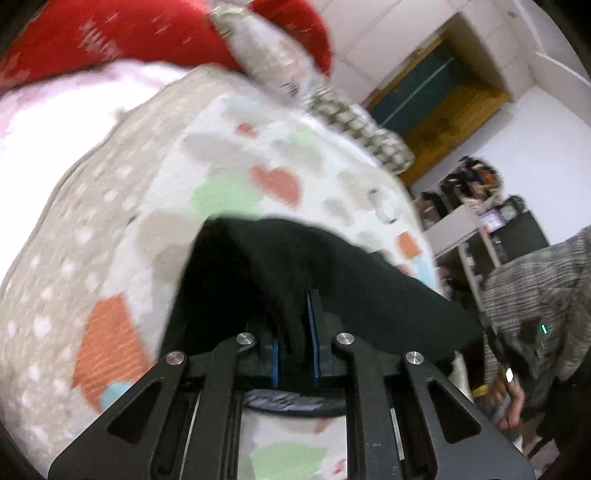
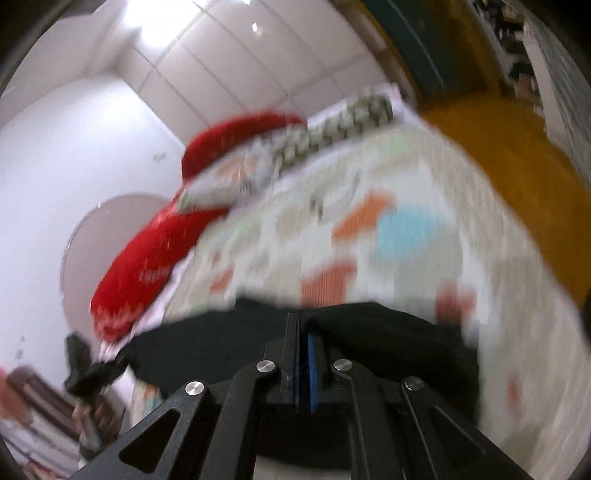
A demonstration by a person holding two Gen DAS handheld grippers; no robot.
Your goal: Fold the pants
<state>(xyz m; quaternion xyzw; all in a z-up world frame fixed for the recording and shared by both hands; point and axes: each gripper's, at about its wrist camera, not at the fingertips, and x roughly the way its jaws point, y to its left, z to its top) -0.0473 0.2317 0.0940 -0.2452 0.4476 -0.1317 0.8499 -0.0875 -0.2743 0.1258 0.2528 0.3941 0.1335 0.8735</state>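
The black pants point(image 1: 351, 266) hang bunched over a bed sheet printed with hearts point(image 1: 221, 166). My left gripper point(image 1: 295, 317) is shut on a fold of them, with dark cloth pinched between its blue pads point(image 1: 314, 332). In the right wrist view, the black pants point(image 2: 388, 332) stretch across in front of the fingers. My right gripper point(image 2: 300, 325) is shut, its pads pressed together on the cloth's edge. Both views are blurred.
Red pillows point(image 1: 110, 29) point(image 2: 147, 251) and a patterned cushion point(image 1: 280, 62) lie at the head of the bed. A person in a grey striped sleeve point(image 1: 535, 277) stands at the right, beside cluttered shelves point(image 1: 472, 221). Yellow floor point(image 2: 517, 184) lies beyond the bed.
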